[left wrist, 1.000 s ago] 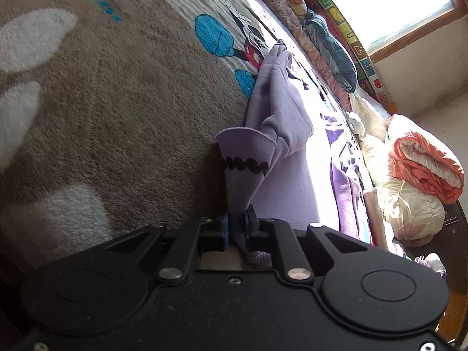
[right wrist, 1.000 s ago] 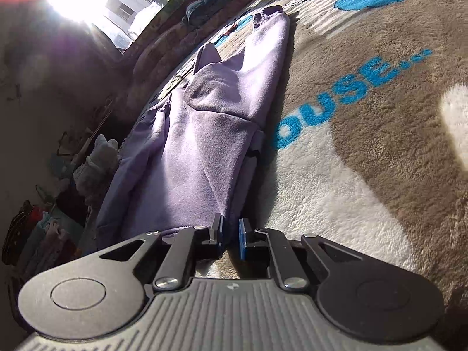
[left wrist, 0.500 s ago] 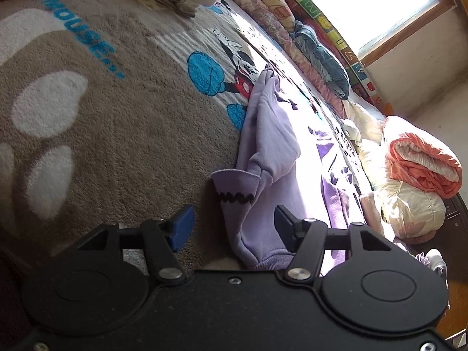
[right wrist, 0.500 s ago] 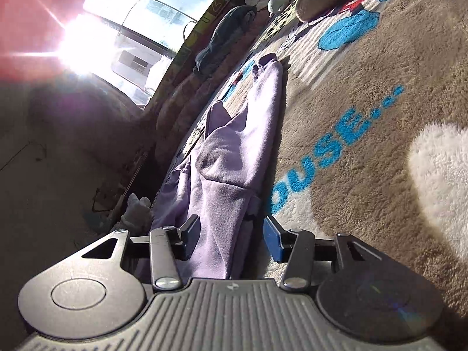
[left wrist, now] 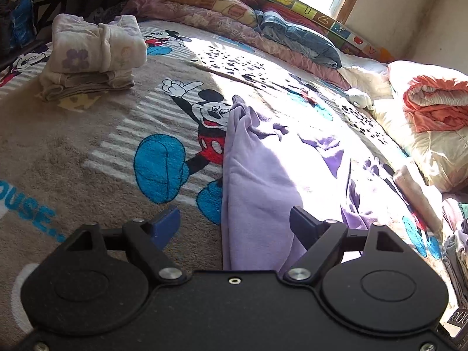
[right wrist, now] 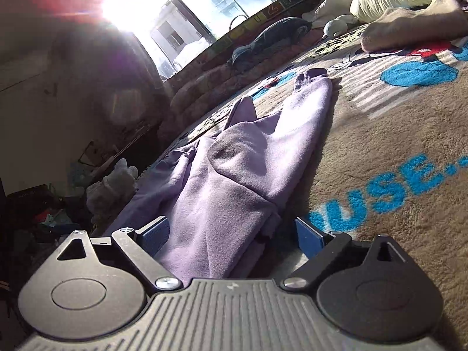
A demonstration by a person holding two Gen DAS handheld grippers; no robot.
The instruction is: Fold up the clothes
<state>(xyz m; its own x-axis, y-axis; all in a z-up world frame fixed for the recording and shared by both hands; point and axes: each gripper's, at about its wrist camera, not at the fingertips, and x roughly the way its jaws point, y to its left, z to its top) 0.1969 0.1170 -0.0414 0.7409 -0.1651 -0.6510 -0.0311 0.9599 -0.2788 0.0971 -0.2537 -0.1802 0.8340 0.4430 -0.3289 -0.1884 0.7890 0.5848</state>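
A lilac fleece garment (left wrist: 257, 187) lies folded lengthwise on the cartoon-mouse blanket (left wrist: 87, 146), one long sleeve or leg stretching away. My left gripper (left wrist: 234, 223) hovers open over its near end, the fingers spread on either side of the cloth without touching it. In the right wrist view the same lilac garment (right wrist: 234, 181) runs away from me. My right gripper (right wrist: 232, 234) is open too, its blue pads (right wrist: 307, 237) standing wide of the garment's near edge. Nothing is held.
A stack of folded pale clothes (left wrist: 93, 55) sits at the far left of the blanket. Rolled quilts (left wrist: 222, 20) and a blue garment (left wrist: 298, 41) line the window side. An orange-and-cream duvet (left wrist: 433, 117) lies at the right, and a beige cloth (right wrist: 409, 26) far right.
Both grippers were shut on the garment's near end a second ago. They opened, let the cloth drop onto the blanket, then lifted and drew back from it.
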